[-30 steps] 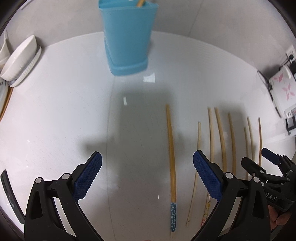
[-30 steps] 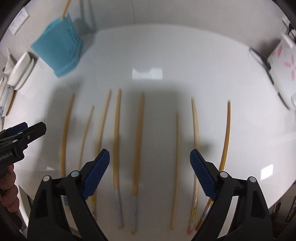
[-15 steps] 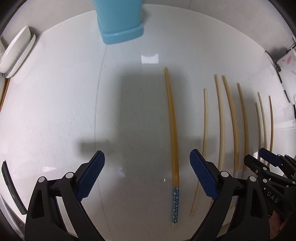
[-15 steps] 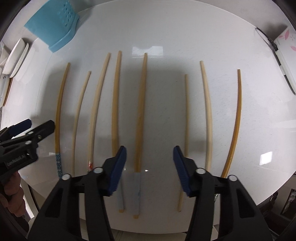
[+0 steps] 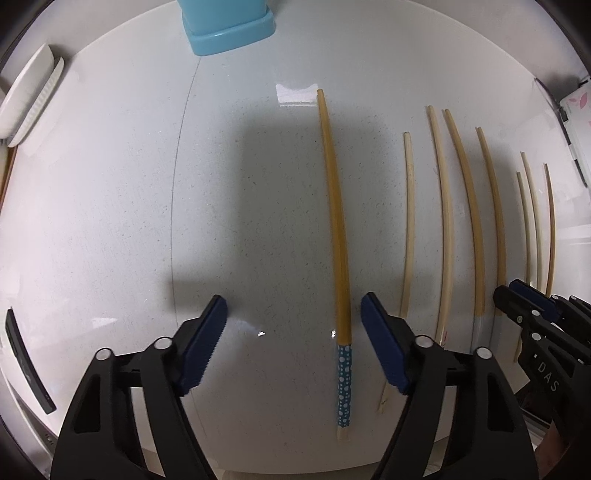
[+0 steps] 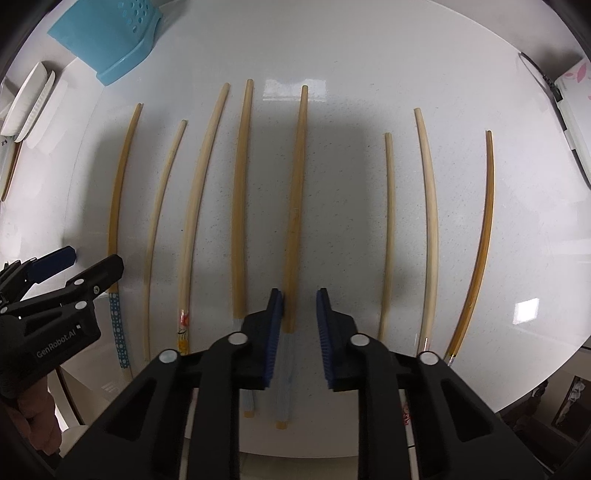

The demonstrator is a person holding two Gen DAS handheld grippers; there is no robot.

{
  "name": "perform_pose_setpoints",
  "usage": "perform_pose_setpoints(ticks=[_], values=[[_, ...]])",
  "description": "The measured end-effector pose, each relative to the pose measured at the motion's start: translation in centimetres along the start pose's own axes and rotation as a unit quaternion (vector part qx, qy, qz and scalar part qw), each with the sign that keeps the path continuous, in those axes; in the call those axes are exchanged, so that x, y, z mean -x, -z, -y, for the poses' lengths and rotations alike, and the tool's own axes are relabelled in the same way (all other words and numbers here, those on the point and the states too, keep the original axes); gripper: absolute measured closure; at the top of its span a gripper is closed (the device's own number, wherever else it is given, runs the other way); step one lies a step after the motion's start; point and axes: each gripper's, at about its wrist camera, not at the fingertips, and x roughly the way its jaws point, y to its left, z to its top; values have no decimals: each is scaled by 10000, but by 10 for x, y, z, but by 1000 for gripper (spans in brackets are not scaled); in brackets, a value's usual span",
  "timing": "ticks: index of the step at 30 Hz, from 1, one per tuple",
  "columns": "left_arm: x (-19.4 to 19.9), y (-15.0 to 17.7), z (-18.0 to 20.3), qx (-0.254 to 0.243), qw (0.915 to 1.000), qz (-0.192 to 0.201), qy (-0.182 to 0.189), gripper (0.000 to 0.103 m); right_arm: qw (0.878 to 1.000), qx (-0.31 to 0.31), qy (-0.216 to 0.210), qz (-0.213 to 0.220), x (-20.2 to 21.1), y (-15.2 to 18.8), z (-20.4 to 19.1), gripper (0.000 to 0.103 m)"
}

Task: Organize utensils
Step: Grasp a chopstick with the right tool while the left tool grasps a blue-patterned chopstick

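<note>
Several wooden chopsticks lie side by side on the white counter (image 6: 351,92). My left gripper (image 5: 293,343) is open low over the counter; the chopstick with the blue dotted handle (image 5: 338,236) lies between its fingers, close to the right one. My right gripper (image 6: 299,332) is partly closed, its jaws a narrow gap apart around the chopstick with the pale blue handle (image 6: 295,206), not clamped on it. The blue utensil holder (image 5: 225,22) stands at the far edge and also shows in the right wrist view (image 6: 107,37).
White dishes (image 5: 26,96) are stacked at the far left. A white box with a pink pattern (image 6: 576,96) sits at the far right. A dark flat object (image 5: 27,365) lies at the left near the counter's front edge.
Both grippers moved down and forward toward the chopsticks. The right jaws narrowed from wide open to a small gap around the pale-blue-handled chopstick. The left jaws narrowed somewhat.
</note>
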Motion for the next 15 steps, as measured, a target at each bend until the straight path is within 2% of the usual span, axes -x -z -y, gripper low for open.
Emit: perform_pose_setpoints(ticks=[1,2,3,4,5,6,15], values=[[0,0,1,-15,10000,-7,-45,40,10000,14,35,-9,0,-1,-2,92],[0,0,5,-33,10000,-18,-85,48,10000,13,47,-9,1,2,-8,96],[-1,3,11,-32,10000,-26,-86,61,10000,-3,44,-16,1,1,-10,96],[0,2,11,-16,10000,-48,-79,70,10000,-23,43,-20,1,1,-11,96],[3,-2,14,35,10000,-80,-33,89,10000,-47,36,-24,1,0,-12,96],[3,-4,12,106,9998,-130,95,96,9999,-98,3,-20,0,0,-8,96],[3,-3,19,137,9996,-23,256,96,9996,-264,-140,21,-4,-6,-3,96]])
